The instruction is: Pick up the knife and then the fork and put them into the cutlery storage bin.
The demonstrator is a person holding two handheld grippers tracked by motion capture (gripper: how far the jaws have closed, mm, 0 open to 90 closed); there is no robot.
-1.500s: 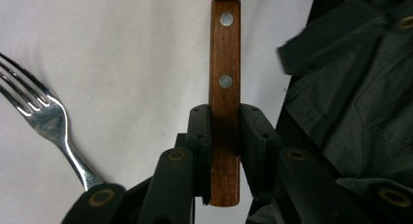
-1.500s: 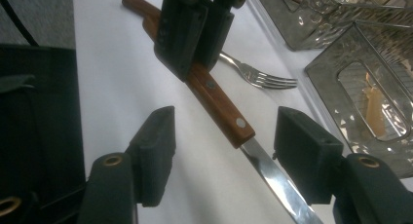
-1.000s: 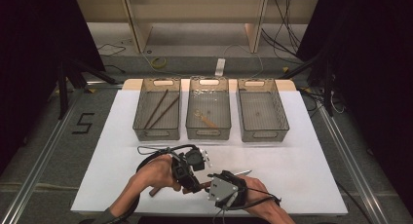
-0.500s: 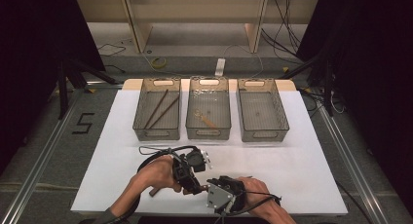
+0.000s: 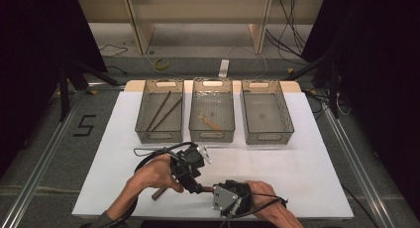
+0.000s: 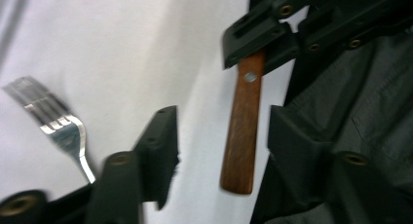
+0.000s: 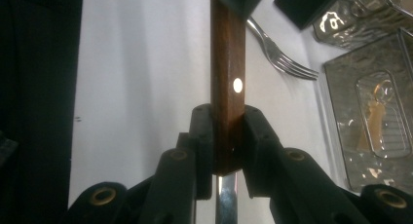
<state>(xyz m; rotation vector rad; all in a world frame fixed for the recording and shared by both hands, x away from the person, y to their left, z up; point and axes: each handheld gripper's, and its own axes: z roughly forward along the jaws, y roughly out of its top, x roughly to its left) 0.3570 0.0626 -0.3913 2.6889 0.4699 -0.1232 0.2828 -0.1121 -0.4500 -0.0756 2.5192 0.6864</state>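
From the high view, the wooden-handled utensil [image 5: 204,189] hangs at the table's 6 o'clock edge, bridging your left gripper [image 5: 197,186] and your right gripper [image 5: 212,191]. Three trays [image 5: 212,137] wait at 12 o'clock.

In the left gripper view, your left gripper [image 6: 224,136] has just been opening. Its jaws stand spread with the handle [image 6: 242,136] between them, touching neither pad. The right gripper [image 6: 265,41] clamps the handle at 12 o'clock, near the rivet, and a fork [image 6: 53,119] lies at 9 o'clock.

In the right gripper view, your right gripper [image 7: 228,131] is pinched tight on the wood [image 7: 227,63], just below the rivet, with bare metal running out at 6 o'clock. The fork [image 7: 277,51] sits at 1 o'clock.

Expect a light, stiff piece. The wood should grip well and the polished metal would probably slip, so keep your hold on the handle. Gripping this near the metal end, it may swing.
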